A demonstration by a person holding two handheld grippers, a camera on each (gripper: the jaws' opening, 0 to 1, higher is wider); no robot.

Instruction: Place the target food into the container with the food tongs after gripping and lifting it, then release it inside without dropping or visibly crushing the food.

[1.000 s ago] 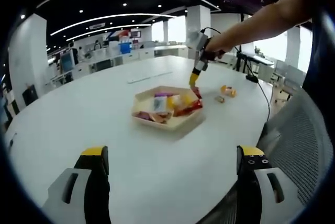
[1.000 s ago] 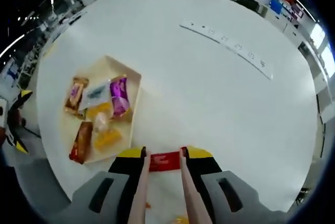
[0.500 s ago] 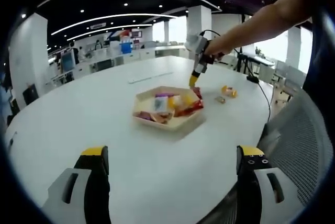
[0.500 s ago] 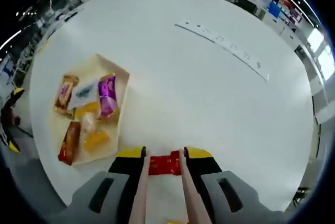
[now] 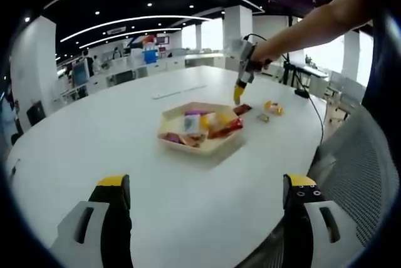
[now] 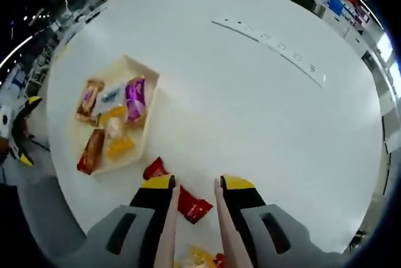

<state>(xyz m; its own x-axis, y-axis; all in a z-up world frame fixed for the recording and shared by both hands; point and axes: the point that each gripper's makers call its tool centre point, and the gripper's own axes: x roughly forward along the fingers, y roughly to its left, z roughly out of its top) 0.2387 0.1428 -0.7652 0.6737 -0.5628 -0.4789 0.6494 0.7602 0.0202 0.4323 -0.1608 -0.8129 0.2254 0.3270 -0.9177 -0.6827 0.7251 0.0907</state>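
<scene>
Right arm (image 5: 313,27) reaches out across the white counter (image 5: 125,130), forearm bare, holding the right tool (image 5: 238,97) tip-down just past the far right corner of the tray (image 5: 182,113). Tool hangs above the counter surface, not over the tray.

Right gripper view: right tool (image 6: 195,183) with the tongs (image 6: 220,224) running between its yellow-tipped jaws. Tong arms stand apart — a visible gap, nothing pinched, so released. Red packet (image 6: 193,206) shows in the gap between the tong tips, tilted, on or just above the counter; can't tell if it touches the tongs. It's outside the tray, near its closest corner. In the left gripper view the same red packet (image 5: 242,109) sits just beside the tray's right corner, under the right tool.

Second red packet (image 6: 155,168) lies on the counter between the tray and the left jaw, just beside the tray edge. Tray (image 6: 149,121) holds several wrapped snacks — purple, orange, red-brown, white. More snacks (image 5: 272,108) on the counter further right, apart from the tray.

Left tool (image 5: 203,186): low over the near counter edge, level, jaws wide apart, nothing between them. Mesh chair back (image 5: 357,174) to its right. White strip (image 6: 269,49) lies well apart on the far counter.
</scene>
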